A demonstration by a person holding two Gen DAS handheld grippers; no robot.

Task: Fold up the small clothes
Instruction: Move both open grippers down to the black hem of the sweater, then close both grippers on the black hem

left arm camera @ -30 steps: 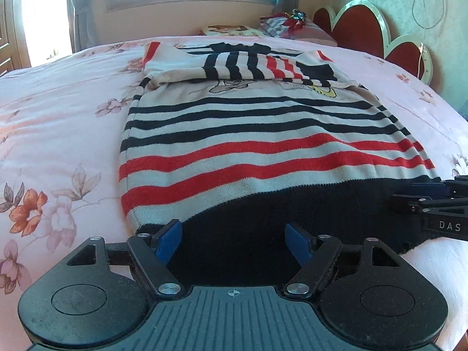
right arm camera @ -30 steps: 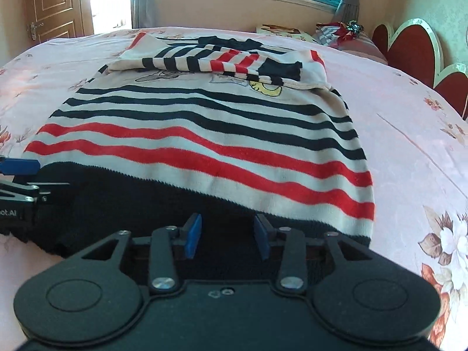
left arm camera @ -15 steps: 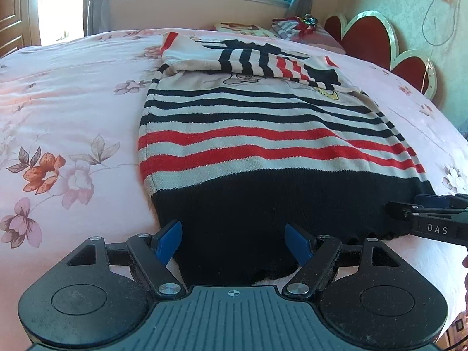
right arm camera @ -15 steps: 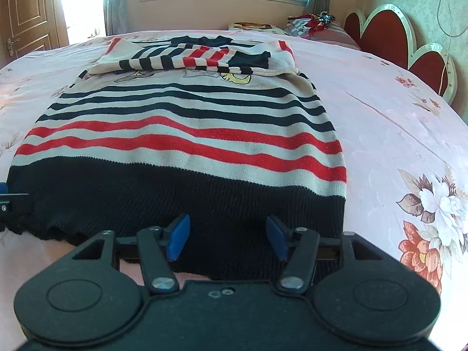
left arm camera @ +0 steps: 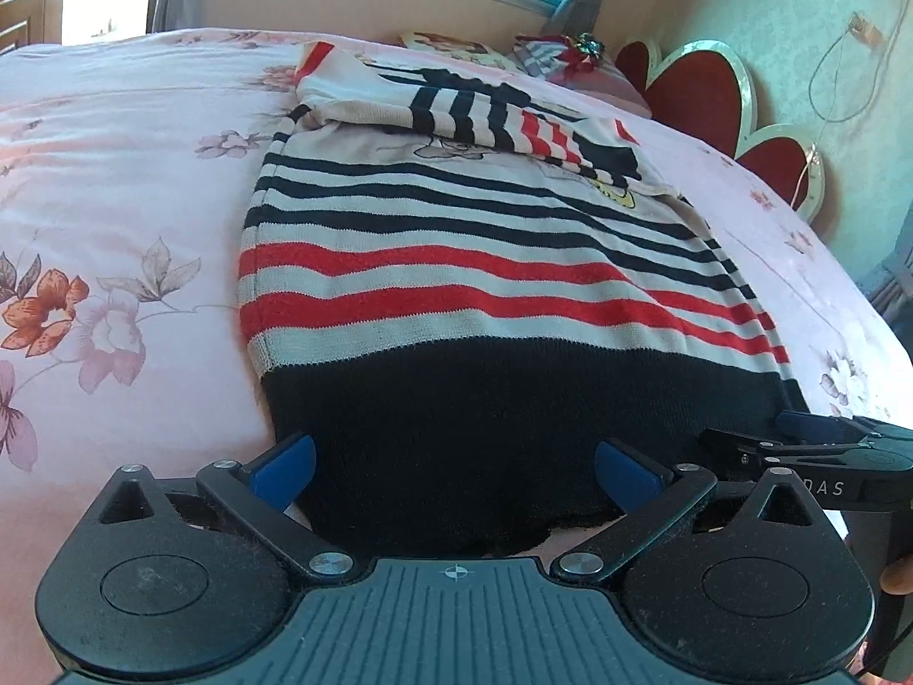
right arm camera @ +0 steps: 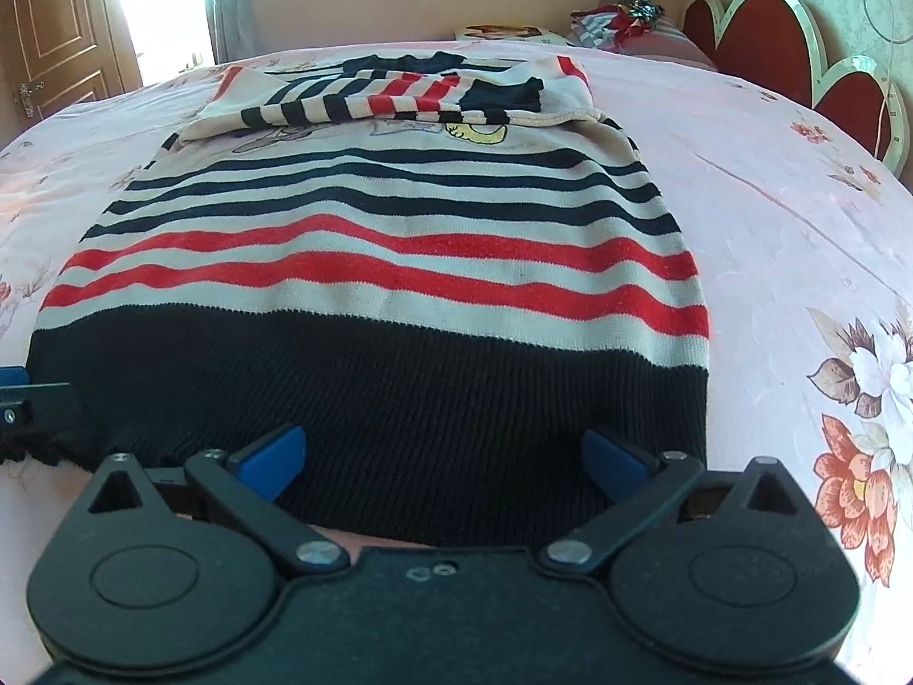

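Pink floral bed (left arm camera: 114, 182): striped sweater (left arm camera: 456, 262) lies flat, sleeves folded across the chest at 12 o'clock. Your left tool (left arm camera: 455, 468) and right tool (right arm camera: 442, 459) both gape wide, holding nothing, black hem between the fingers. Heart headboard (right arm camera: 764, 34) at 2 o'clock.

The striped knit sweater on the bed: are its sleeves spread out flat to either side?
No, the black, red and cream striped knit sweater has its striped sleeves folded across its chest, on the pink floral bedspread.
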